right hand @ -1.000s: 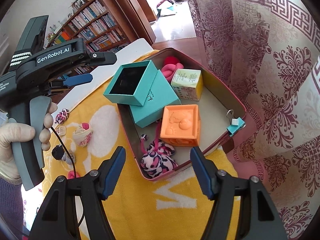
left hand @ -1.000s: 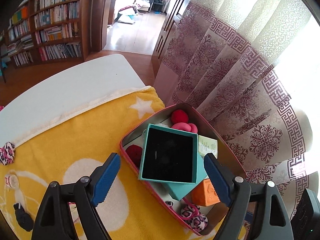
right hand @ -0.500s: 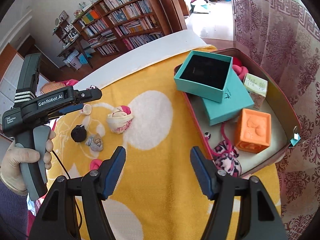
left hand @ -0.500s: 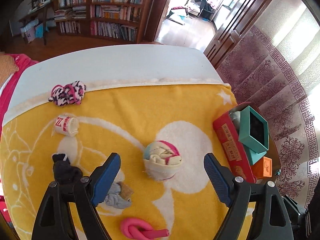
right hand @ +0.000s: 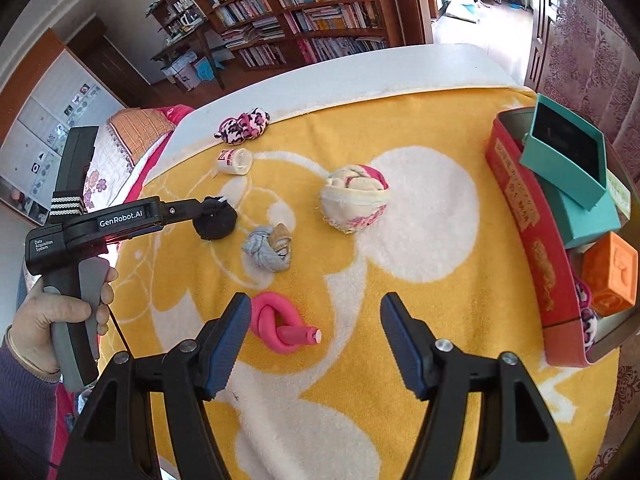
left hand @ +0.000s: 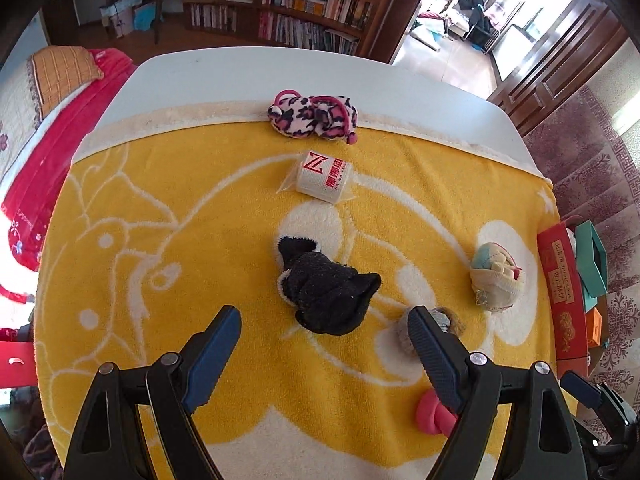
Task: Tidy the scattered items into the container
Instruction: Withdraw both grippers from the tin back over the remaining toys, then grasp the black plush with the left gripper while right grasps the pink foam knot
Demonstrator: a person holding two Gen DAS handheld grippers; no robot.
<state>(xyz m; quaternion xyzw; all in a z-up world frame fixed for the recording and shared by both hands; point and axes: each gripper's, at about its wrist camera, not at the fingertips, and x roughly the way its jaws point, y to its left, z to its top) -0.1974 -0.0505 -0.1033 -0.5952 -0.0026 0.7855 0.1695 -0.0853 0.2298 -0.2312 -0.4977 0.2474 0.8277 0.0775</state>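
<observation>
My left gripper (left hand: 322, 322) is open, hovering just over a black sock bundle (left hand: 324, 284) on the yellow blanket; its pads do not touch the sock. My right gripper (right hand: 316, 306) is open and empty, and a pink knotted tube (right hand: 280, 328) lies by its left finger. A grey sock (right hand: 266, 250), a cream-and-pink sock ball (right hand: 354, 198), a small white roll with red print (left hand: 324, 176) and a leopard-print piece (left hand: 312, 114) lie scattered. The red tin (right hand: 520, 200) at the right holds teal boxes (right hand: 568, 160) and an orange block (right hand: 610, 270).
The yellow blanket (left hand: 180, 200) covers a white table (left hand: 240, 76) whose far edge shows beyond it. A patterned curtain (right hand: 592, 60) hangs right behind the tin. A red bedspread (left hand: 48, 152) lies to the left, with bookshelves (left hand: 300, 4) beyond the table. A hand (right hand: 60, 316) holds the left gripper's handle.
Both grippers have swung left, away from the tin. The left one went from above the teal box to over the black sock. The right one now stands by the pink tube. Jaw widths are unchanged.
</observation>
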